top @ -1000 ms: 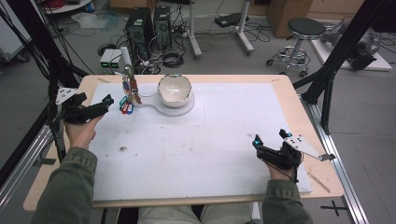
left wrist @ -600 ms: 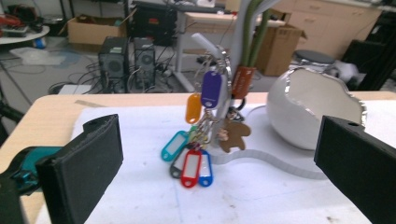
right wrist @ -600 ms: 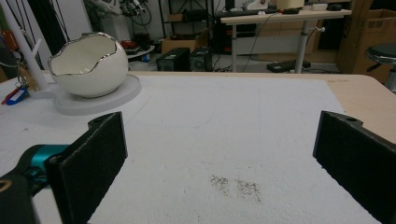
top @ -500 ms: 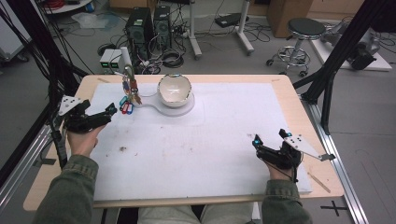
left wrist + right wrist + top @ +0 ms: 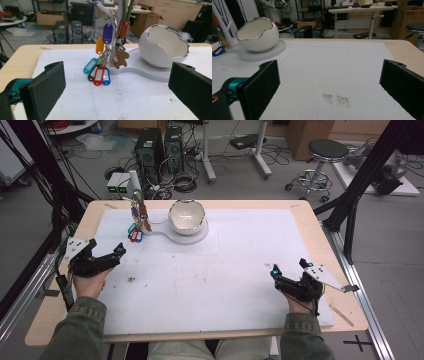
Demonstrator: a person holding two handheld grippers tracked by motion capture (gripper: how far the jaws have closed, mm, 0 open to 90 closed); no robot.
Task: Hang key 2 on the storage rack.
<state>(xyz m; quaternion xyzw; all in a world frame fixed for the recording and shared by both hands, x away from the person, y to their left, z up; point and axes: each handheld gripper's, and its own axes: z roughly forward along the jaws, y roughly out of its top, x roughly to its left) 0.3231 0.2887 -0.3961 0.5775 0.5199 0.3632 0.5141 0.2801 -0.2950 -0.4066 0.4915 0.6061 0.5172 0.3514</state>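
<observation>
The key tags point(image 5: 102, 66) hang in a bunch from the stand point(image 5: 122, 15) just left of the bowl point(image 5: 163, 47), long axes pointing down. They look light, stiff and free-swinging; one flat tag body seems the best hold. The left gripper point(image 5: 111, 256), jaws wide, faces them; the right gripper point(image 5: 290, 275) waits wide, well apart.

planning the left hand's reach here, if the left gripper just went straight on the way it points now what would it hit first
Most likely the bunch of key tags hanging from the white stand. The left gripper is open, its fingers framing that bunch dead ahead; the eggshell bowl sits off to one side. Depth is hard to judge.
</observation>
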